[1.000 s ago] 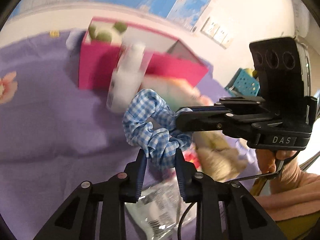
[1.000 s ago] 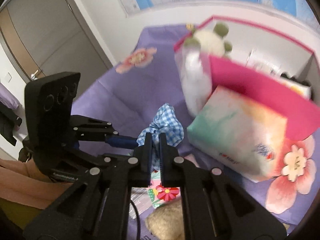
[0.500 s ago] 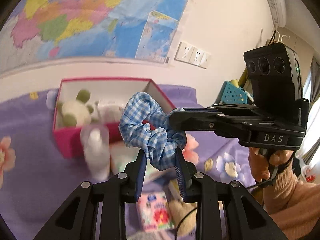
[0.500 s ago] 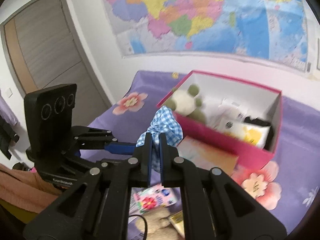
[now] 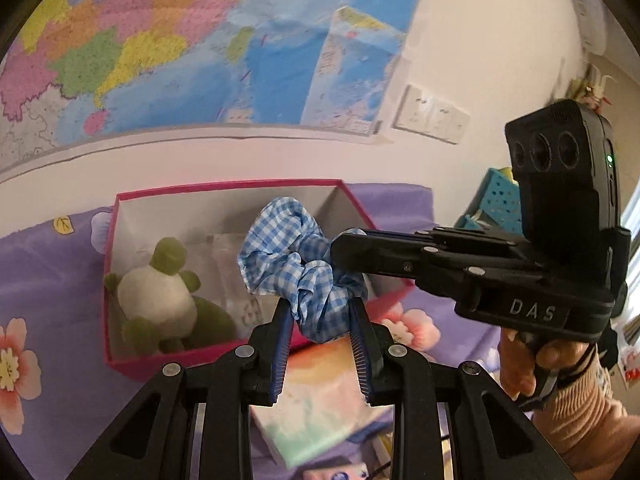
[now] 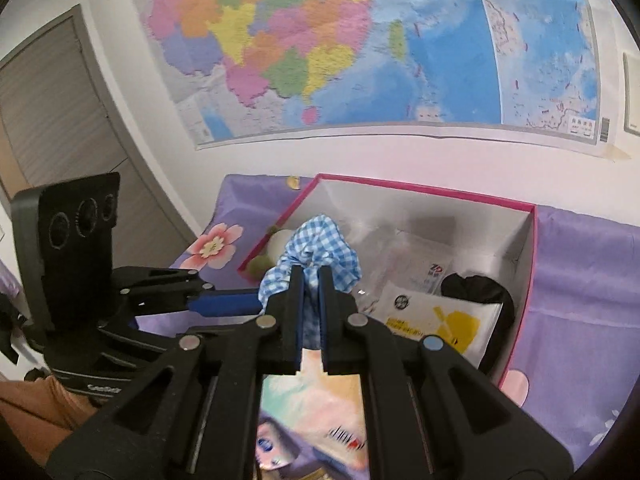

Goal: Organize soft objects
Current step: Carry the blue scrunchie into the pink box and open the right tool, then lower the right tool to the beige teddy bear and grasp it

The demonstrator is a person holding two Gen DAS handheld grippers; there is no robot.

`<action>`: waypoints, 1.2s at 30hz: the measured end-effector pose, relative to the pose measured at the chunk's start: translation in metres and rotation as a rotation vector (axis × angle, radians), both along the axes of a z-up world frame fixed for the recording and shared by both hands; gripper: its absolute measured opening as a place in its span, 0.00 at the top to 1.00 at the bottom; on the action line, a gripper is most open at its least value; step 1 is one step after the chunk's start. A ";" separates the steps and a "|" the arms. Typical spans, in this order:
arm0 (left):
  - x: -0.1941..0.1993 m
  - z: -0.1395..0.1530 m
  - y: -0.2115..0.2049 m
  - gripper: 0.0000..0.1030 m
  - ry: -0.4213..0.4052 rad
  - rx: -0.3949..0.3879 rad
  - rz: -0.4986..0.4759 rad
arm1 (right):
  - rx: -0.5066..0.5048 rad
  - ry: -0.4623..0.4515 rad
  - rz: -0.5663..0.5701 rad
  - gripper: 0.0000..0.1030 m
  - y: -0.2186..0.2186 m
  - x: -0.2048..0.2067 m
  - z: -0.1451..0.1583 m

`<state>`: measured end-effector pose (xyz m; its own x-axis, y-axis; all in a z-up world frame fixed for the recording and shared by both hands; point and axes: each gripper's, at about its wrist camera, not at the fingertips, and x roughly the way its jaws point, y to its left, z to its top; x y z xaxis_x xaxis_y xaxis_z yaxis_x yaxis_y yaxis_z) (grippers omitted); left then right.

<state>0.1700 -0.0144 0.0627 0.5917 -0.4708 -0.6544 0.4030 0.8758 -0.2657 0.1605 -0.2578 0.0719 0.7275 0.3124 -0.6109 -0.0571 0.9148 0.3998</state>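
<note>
Right above the pink box (image 5: 120, 280) I've got both jaws clamped on the blue gingham scrunchie (image 5: 296, 264), two grips so it hangs spread for dropping in.

A soft, gathered cotton-like cloth in blue gingham is seen in the scrunchie (image 5: 298, 268). Matt black plastic with small bright metal pins is shown on the left gripper (image 5: 320, 312) and the right gripper (image 6: 310, 280). The pink box (image 5: 114, 280) appears made of smooth card, white inside. Short plush pile is seen on the panda toy (image 5: 160, 292). Glossy paper is shown by the wall map (image 6: 360, 40). A smooth, faintly shiny printed fabric covers the purple bedsheet (image 5: 52, 280).
</note>
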 end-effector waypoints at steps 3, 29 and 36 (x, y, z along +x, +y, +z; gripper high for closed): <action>0.015 -0.003 -0.002 0.73 0.020 0.028 0.031 | 0.011 0.025 -0.015 0.93 -0.006 0.013 -0.011; -0.014 0.008 0.017 0.61 -0.100 0.091 0.137 | 0.144 0.096 -0.089 0.75 -0.029 0.004 -0.039; -0.053 0.020 0.020 0.60 -0.158 0.044 0.083 | 0.160 0.031 -0.030 0.71 -0.013 -0.038 -0.006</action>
